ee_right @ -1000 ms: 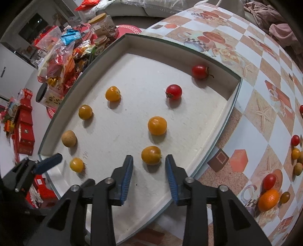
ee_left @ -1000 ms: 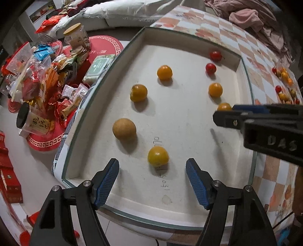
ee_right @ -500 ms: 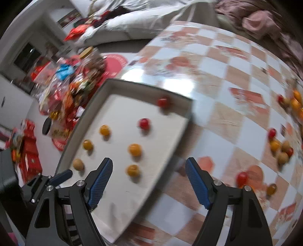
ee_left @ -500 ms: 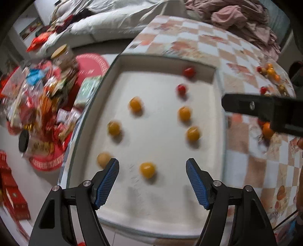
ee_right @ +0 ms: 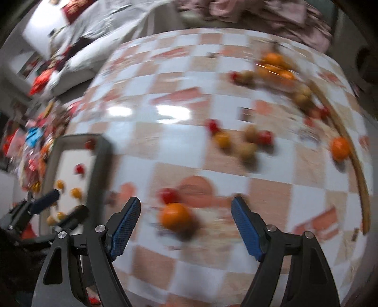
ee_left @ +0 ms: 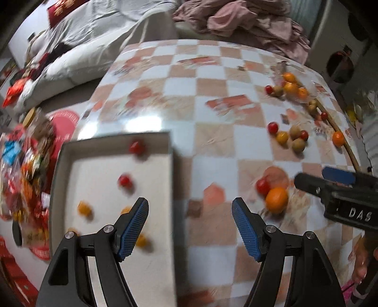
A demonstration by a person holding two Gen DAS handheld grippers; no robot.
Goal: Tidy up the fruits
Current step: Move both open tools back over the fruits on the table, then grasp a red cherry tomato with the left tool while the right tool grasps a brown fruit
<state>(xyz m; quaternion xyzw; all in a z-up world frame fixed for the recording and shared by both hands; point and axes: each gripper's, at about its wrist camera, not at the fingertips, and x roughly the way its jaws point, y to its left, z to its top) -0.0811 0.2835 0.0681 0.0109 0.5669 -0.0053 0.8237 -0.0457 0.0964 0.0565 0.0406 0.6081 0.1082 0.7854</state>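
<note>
The bench (ee_left: 212, 99) is the biggest thing in sight, covered in a glossy chequered cloth of white and tan squares, and both views of it are smeared by motion blur. At its left end sits a shallow white tray (ee_left: 173, 179) with a dark rim; inside it lie two red cherry tomatoes (ee_left: 124, 180) toward the far side and several small yellow-orange fruits (ee_left: 83, 209) nearer the camera.

Off the bench's left edge a heap of coloured snack packets (ee_left: 26, 165) covers the floor, and pink clothing (ee_left: 248, 21) is piled beyond the far edge.

The left gripper (ee_left: 190, 226) hangs above the tray's right rim, its blue-padded fingers (ee_left: 133, 226) spread wide with nothing between them. The right gripper (ee_right: 185, 228) is likewise spread wide and empty, its fingers (ee_right: 124, 226) framing the nearest fruit from above, not touching it.

That fruit is a small orange (ee_right: 176, 216) on the bare cloth, well to the right of the tray, with a red tomato (ee_right: 169, 195) just behind it, touching or nearly so. Farther back lies a loose cluster of tomatoes and brownish round fruits (ee_left: 291, 137), a lone orange (ee_left: 338, 138) near the bench's right edge, and another group (ee_left: 289, 87) at the far right corner.
</note>
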